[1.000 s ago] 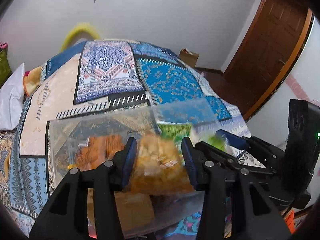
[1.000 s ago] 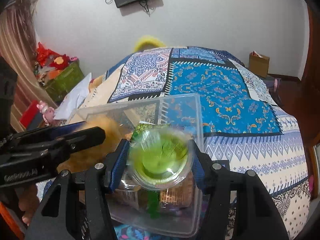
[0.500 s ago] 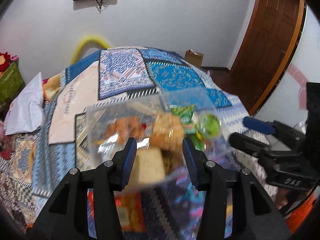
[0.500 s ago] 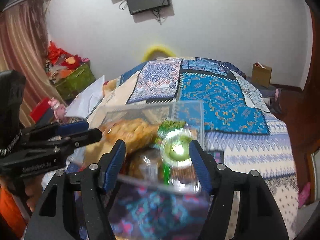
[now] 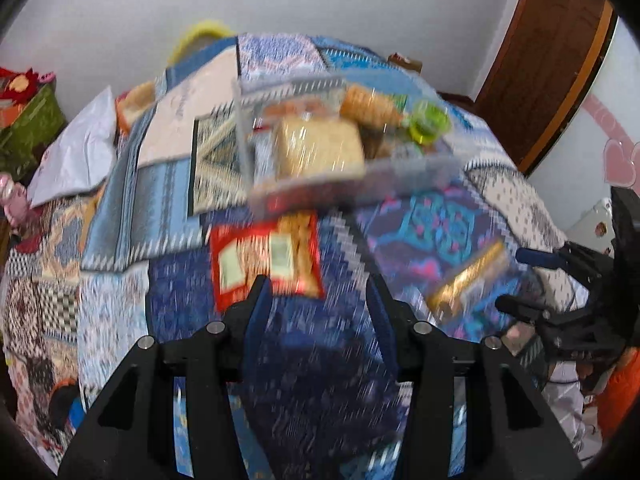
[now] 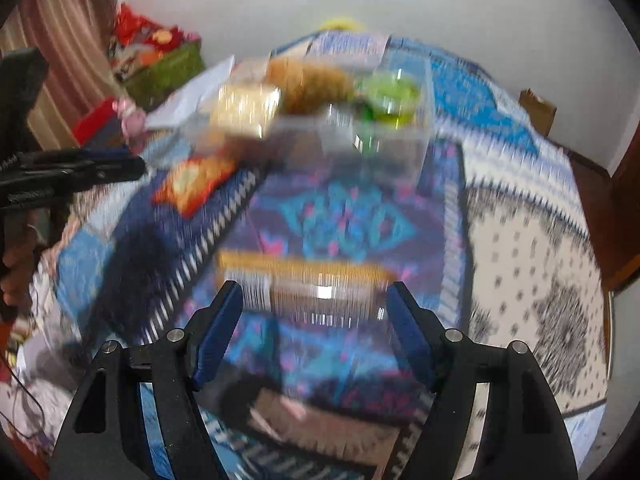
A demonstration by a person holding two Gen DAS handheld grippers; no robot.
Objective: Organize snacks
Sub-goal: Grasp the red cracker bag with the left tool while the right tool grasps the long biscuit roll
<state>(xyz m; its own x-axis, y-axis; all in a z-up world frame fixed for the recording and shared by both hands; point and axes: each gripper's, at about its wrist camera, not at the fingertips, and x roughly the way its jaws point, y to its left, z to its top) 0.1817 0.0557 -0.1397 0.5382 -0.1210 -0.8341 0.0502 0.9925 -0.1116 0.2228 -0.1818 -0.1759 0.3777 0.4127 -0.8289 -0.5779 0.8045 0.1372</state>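
Observation:
A clear plastic box (image 5: 416, 168) on the patterned bed holds several snacks, among them a yellow cracker pack (image 5: 316, 148) and a green-lidded cup (image 5: 428, 122). The box also shows in the right wrist view (image 6: 384, 148). A red snack bag (image 5: 266, 260) lies in front of the box, just ahead of my open, empty left gripper (image 5: 318, 306). A long golden packet (image 6: 304, 276) lies just ahead of my open, empty right gripper (image 6: 316, 328). Both views are blurred.
The bed's patchwork cover (image 5: 132, 208) fills both views. A white pillow (image 5: 76, 148) and green basket (image 6: 160, 68) sit at the left. A brown door (image 5: 548, 52) is at the right. A cardboard box (image 6: 536, 110) stands by the wall.
Both grippers have let go of the snacks in the box and pulled back toward the bed's near end. The red bag and the golden packet have come into view.

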